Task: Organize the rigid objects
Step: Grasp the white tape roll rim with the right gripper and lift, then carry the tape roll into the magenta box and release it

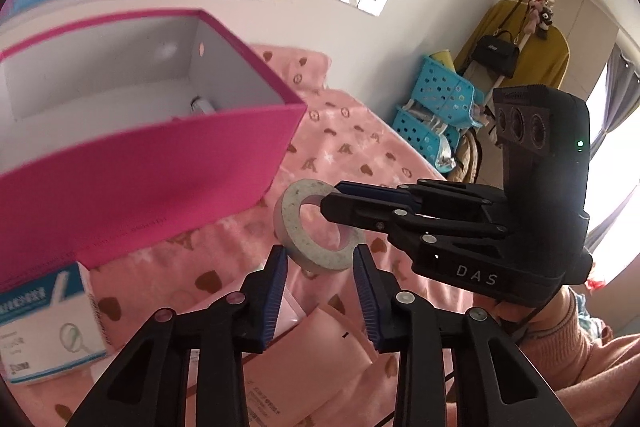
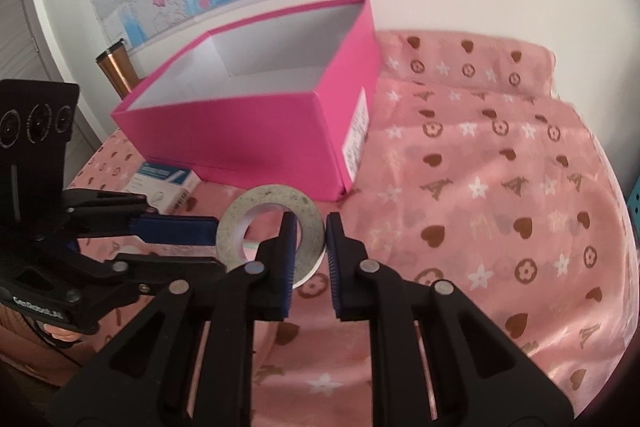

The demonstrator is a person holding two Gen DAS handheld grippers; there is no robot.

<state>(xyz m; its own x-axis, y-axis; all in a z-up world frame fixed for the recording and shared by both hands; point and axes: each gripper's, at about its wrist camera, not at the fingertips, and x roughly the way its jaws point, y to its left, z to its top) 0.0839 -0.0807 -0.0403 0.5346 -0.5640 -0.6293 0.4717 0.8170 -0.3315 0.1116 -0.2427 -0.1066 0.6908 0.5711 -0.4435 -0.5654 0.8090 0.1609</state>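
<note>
The right tongs [image 1: 330, 201] are nearly shut, clamped on the rim of a grey speckled ring [image 1: 288, 211] with one pad on each flat face. The ring is held in the air above the pink blanket [image 2: 480, 187], just in front of the open pink box [image 1: 160, 163]. The left tongs [image 1: 320, 255] stand narrowly open, their tips against the ring's near edge on either side. Whether they press on it cannot be told.
</note>
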